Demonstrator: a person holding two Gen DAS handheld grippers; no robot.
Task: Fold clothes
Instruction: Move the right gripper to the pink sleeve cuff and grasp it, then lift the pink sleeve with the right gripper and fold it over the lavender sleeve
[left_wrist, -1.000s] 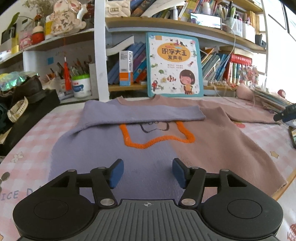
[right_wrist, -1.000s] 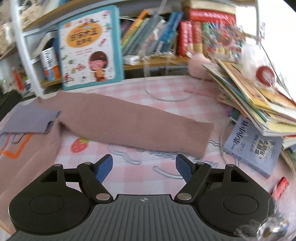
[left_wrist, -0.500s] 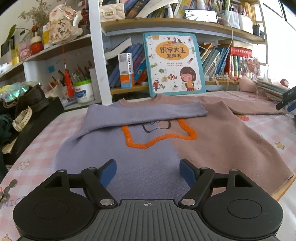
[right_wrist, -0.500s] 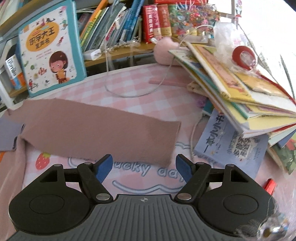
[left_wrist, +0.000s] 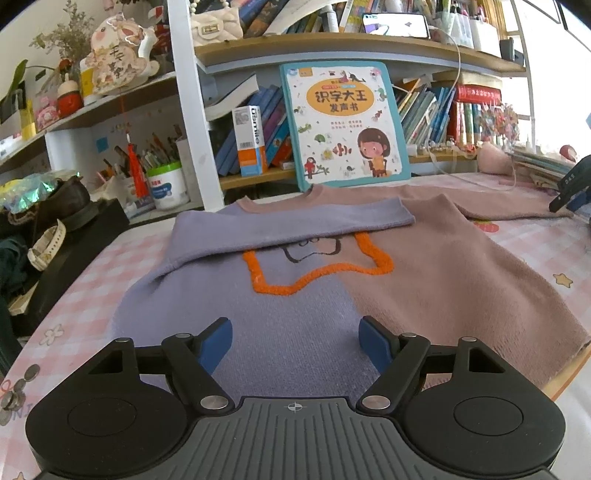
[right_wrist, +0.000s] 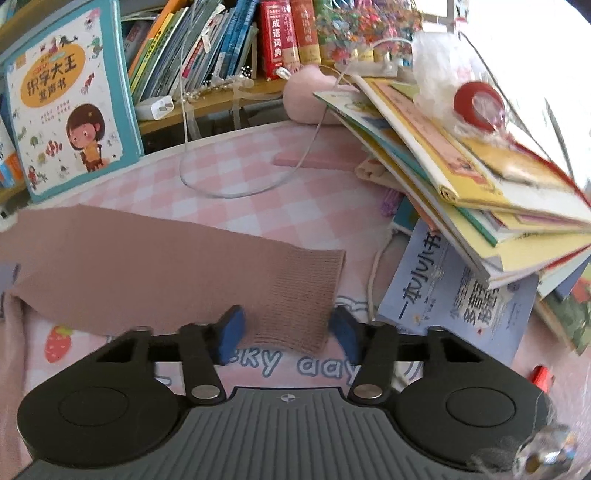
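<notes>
- Since a second ago the right gripper (right_wrist: 286, 326) has come forward and down over the pink sleeve's ribbed cuff (right_wrist: 303, 295), which earlier lay well ahead of its tips. Its jaws have just been closing and now bracket the cuff's near corner, one blue pad on either side.
- Whether the pads already press the knit is hard to tell from this angle; a sliver of gap seems to remain on both sides, so I read it as not yet gripped.
- The left gripper (left_wrist: 295, 345) has widened its jaws and hangs empty above the sweater's (left_wrist: 295, 306) purple half, just short of the orange outline (left_wrist: 317, 269) ahead of it.
- The purple sleeve (left_wrist: 291, 223) already lies folded across the chest, beyond the left tips; the pink sleeve stretches out flat toward the right gripper.
- Judgement: the pink sleeve is the next fold. Once the cuff is pinched it needs carrying across over the purple one, clear of the stacked picture books (right_wrist: 461, 155) just right of the tips.
</notes>
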